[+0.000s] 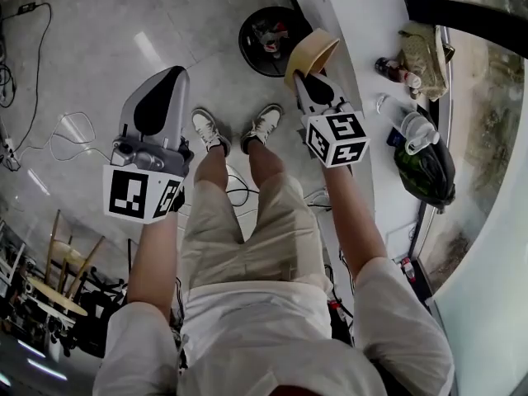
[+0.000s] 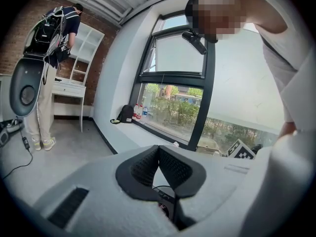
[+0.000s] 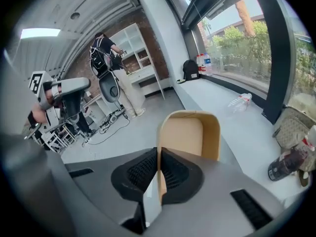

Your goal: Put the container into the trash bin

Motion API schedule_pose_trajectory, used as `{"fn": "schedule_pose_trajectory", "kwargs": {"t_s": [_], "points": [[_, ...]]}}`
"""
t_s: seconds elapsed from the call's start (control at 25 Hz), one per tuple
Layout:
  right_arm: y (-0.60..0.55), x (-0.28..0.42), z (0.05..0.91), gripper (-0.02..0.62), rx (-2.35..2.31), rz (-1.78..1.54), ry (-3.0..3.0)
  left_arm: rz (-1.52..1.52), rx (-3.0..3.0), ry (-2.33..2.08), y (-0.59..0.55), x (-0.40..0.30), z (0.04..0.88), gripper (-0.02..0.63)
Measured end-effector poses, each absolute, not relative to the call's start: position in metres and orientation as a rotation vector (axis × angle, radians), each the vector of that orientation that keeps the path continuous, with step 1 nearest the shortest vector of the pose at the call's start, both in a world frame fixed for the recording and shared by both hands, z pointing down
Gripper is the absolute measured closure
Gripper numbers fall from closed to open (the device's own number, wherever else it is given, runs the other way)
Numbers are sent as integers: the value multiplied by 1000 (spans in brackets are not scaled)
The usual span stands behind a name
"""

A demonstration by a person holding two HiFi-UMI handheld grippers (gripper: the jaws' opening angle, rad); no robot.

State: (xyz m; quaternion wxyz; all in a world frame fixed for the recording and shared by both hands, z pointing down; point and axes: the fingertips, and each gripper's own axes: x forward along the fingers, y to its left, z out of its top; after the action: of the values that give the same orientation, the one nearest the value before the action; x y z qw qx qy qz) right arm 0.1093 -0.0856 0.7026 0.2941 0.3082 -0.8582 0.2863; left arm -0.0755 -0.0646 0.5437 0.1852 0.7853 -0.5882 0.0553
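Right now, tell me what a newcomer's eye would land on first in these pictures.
The tan container, pinched by its wall in the right gripper, stands out at top centre of the head view. It is right by the round black trash bin on the floor. The left gripper hangs at the left, shut and empty, with the person's white sneakers showing between the two grippers.

— What are you holding?
— My right gripper [image 1: 306, 75] pinches the tan container [image 1: 317, 48] by its rim, beside the black trash bin [image 1: 252, 57]. My left gripper [image 1: 173, 73] hangs apart.
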Motion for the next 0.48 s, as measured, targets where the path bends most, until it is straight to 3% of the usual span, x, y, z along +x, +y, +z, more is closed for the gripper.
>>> {"fn": "schedule_pose_trajectory", "kwargs": {"t_s": [0.48], "points": [[-98, 87, 820, 577, 752, 684, -2206, 159, 2251, -1616, -84, -67, 648, 589]]}}
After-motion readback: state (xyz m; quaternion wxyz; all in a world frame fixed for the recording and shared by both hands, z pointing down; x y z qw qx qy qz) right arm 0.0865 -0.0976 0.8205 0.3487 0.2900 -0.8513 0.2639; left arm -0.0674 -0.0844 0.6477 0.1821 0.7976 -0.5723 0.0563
